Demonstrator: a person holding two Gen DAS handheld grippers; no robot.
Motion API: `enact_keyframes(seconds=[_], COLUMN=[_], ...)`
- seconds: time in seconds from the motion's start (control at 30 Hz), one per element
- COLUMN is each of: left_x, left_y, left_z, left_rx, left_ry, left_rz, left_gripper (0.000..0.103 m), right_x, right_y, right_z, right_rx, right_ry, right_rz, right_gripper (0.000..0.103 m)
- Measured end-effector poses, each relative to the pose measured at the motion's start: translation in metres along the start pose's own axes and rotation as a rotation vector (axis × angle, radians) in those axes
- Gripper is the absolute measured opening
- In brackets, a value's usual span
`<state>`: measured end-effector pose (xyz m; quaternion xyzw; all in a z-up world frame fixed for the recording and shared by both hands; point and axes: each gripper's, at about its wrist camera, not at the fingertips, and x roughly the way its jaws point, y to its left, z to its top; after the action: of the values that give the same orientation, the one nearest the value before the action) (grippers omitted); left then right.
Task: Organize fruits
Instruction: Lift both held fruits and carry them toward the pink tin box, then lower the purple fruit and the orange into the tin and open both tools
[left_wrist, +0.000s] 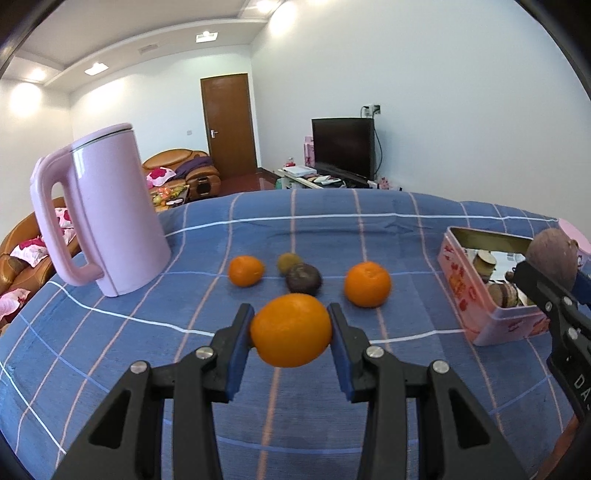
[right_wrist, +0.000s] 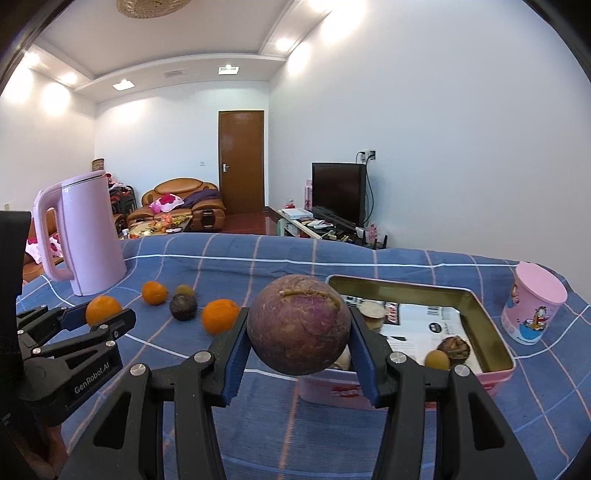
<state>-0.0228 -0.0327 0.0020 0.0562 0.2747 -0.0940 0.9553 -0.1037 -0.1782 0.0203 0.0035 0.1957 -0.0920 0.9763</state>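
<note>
Left gripper (left_wrist: 291, 334) around upright orange (left_wrist: 291, 335)

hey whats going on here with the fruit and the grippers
A person is sorting fruit on a blue checked tablecloth with two handheld grippers. The left gripper holds an orange above the cloth. The right gripper holds a purple round fruit near the open pink tin, which already holds a few pieces. Two oranges, a dark fruit and a small greenish one are on the cloth beside a pink kettle.
</note>
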Motion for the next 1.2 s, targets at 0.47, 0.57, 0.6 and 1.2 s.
enact_keyframes(seconds=[0.47, 0.57, 0.6, 1.2], left_x=[-0.005, -0.005, -0.005, 0.003], left_y=[-0.045, -0.054, -0.058, -0.096], left_z=[0.001, 0.002, 0.002, 0.008], left_rx=[0.044, 0.051, 0.055, 0.062], left_ry=[-0.008, -0.006, -0.006, 0.006], left_rz=[-0.033, -0.043, -0.046, -0.083], left_gripper=[0.042, 0.042, 0.042, 0.042], right_x=[-0.003, -0.005, -0.005, -0.006], right_y=[-0.04, -0.048, -0.052, -0.106], right_z=[-0.001, -0.001, -0.001, -0.003], right_rx=[0.011, 0.01, 0.009, 0.04], right_ry=[-0.002, -0.004, -0.005, -0.008], right_rz=[-0.052, -0.063, -0.069, -0.153], right_gripper=[0.052, 0.052, 0.052, 0.052])
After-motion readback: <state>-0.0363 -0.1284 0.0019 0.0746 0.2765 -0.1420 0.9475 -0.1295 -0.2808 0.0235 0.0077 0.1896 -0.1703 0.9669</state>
